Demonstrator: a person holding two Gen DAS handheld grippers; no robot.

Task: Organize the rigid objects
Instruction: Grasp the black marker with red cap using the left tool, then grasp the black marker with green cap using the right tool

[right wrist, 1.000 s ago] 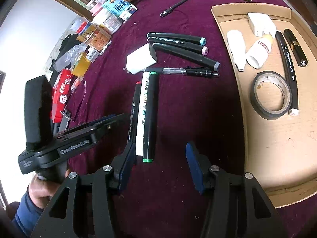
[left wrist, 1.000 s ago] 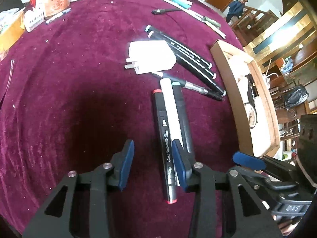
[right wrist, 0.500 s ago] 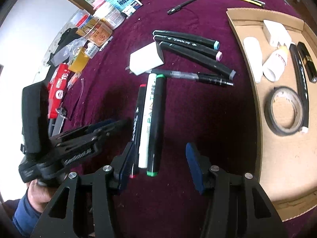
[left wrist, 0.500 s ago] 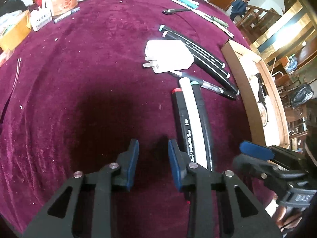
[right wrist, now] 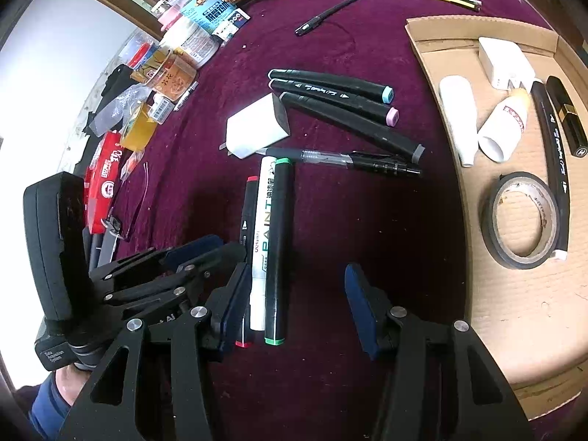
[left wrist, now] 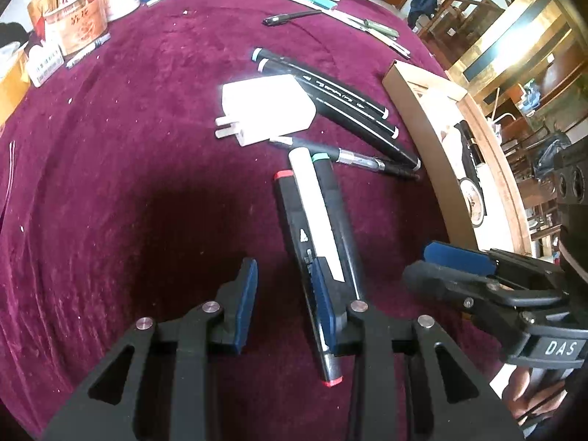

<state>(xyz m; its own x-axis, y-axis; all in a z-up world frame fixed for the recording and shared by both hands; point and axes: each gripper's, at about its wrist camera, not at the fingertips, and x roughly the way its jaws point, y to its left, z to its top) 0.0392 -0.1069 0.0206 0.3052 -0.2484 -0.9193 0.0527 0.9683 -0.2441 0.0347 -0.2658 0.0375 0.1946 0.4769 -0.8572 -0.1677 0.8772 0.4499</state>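
Observation:
Three markers lie side by side on the purple cloth: a red-capped black one (right wrist: 245,242), a white paint marker (right wrist: 261,242) and a green-capped black one (right wrist: 278,242). My right gripper (right wrist: 297,305) stands open around their near ends, its left finger (right wrist: 233,301) against the red-capped marker. My left gripper (left wrist: 284,290) is open by a narrow gap with only cloth between the pads. The red-capped marker (left wrist: 294,220) passes under its right finger (left wrist: 323,294). In the right wrist view the left gripper (right wrist: 228,248) sits just left of the markers.
A white plug adapter (right wrist: 253,130), three more black markers (right wrist: 330,99) and a clear pen (right wrist: 341,158) lie beyond. A cardboard tray (right wrist: 514,316) on the right holds a tape roll (right wrist: 492,228), white tubes and a marker. Packets and jars crowd the left edge.
The left jaws narrowed, and the red-capped marker that lay between them now lies under the right finger. The right gripper edged forward over the markers' near ends, jaws unchanged.

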